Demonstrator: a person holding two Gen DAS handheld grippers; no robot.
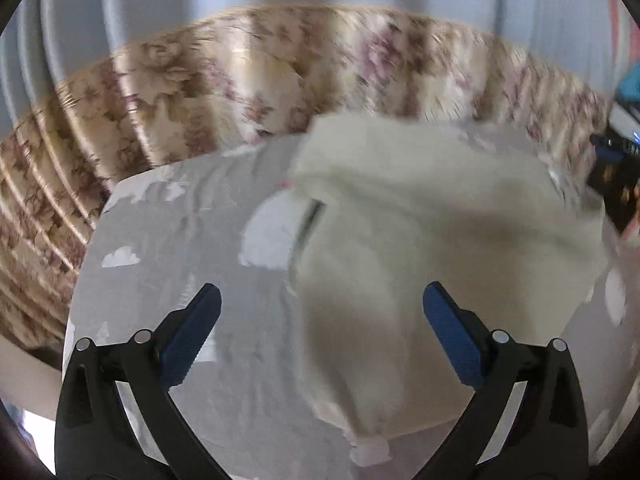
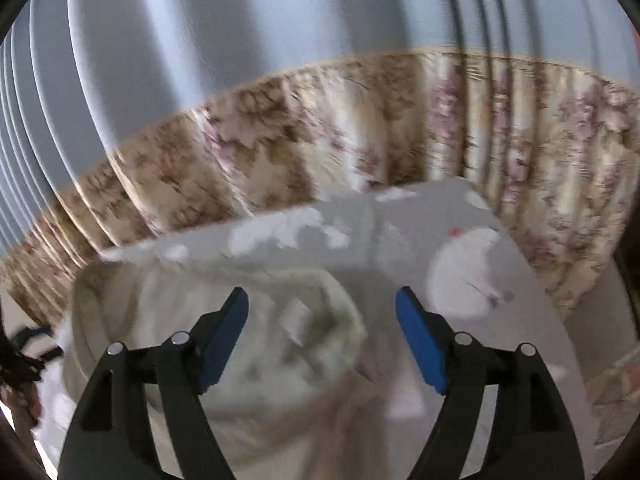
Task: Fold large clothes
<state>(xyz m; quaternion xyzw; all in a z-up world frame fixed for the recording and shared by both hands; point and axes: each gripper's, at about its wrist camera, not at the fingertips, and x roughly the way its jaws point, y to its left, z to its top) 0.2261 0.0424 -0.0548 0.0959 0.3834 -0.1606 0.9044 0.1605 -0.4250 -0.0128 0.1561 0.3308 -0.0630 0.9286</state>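
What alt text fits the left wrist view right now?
The open left gripper hovers over a cream garment lying rumpled on a grey cloud-print cover, holding nothing. Floral curtains hang behind; the image is motion-blurred.

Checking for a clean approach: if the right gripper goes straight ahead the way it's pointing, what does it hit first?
Most likely the cream garment, bunched directly between the open right gripper fingers, on the grey cloud-print sheet. Blur makes depth uncertain.

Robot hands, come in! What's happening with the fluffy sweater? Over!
Left gripper open, empty. Right gripper open, empty. Cream sweater bunched on grey sheet. Nothing blocking.
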